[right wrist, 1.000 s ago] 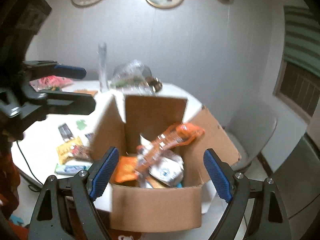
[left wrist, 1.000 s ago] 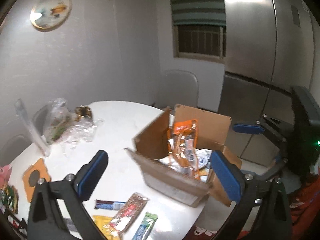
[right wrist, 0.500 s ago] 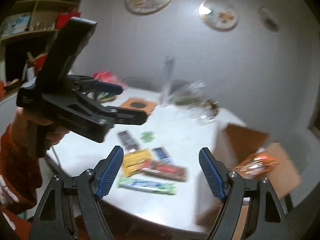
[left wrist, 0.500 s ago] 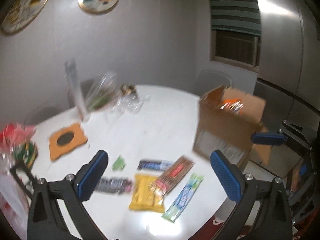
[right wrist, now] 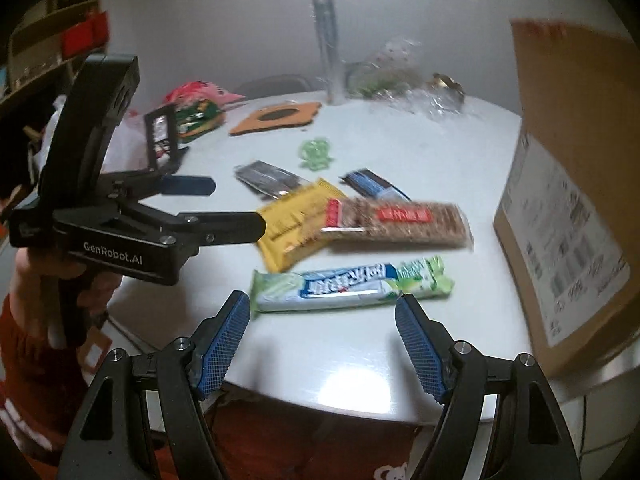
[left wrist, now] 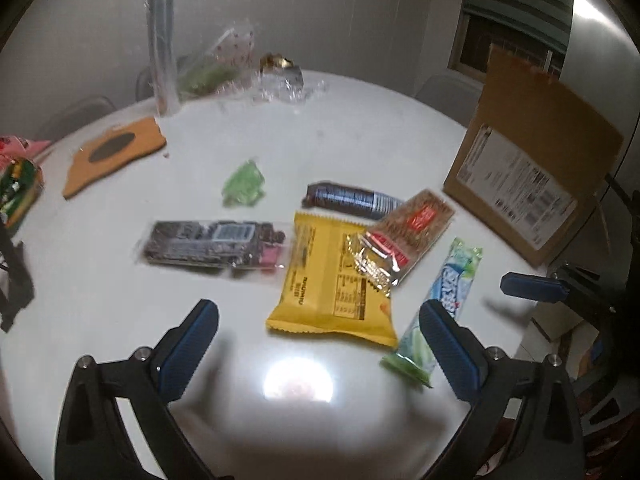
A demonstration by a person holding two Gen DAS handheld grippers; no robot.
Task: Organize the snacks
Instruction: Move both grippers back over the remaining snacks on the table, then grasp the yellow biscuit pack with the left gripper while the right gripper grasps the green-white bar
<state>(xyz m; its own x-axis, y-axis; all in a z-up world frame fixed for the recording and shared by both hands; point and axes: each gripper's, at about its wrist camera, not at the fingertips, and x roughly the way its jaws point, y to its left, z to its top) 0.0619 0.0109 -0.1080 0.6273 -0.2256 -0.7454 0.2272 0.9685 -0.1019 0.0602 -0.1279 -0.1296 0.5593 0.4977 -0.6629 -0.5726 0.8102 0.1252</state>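
Observation:
Loose snacks lie on the white round table (left wrist: 360,128): a yellow packet (left wrist: 332,280), a brown cracker pack (left wrist: 404,236), a green-and-white candy bar (left wrist: 440,308), a dark blue bar (left wrist: 352,198), a dark clear-wrapped pack (left wrist: 212,244) and a small green wrapper (left wrist: 244,184). The cardboard box (left wrist: 532,168) stands at the table's right edge. My left gripper (left wrist: 316,340) is open and empty, just short of the yellow packet. My right gripper (right wrist: 324,334) is open and empty, just short of the candy bar (right wrist: 352,284). The left gripper (right wrist: 224,208) also shows in the right wrist view.
An orange mat (left wrist: 116,152), a tall clear roll (left wrist: 162,44) and crumpled plastic bags (left wrist: 224,64) sit at the table's far side. Red and green bags (right wrist: 196,108) lie at the left edge. Grey chairs (left wrist: 444,88) stand behind the table.
Both grippers have swung away from the box and come down toward the loose snacks near the table's front. Both stay open and empty.

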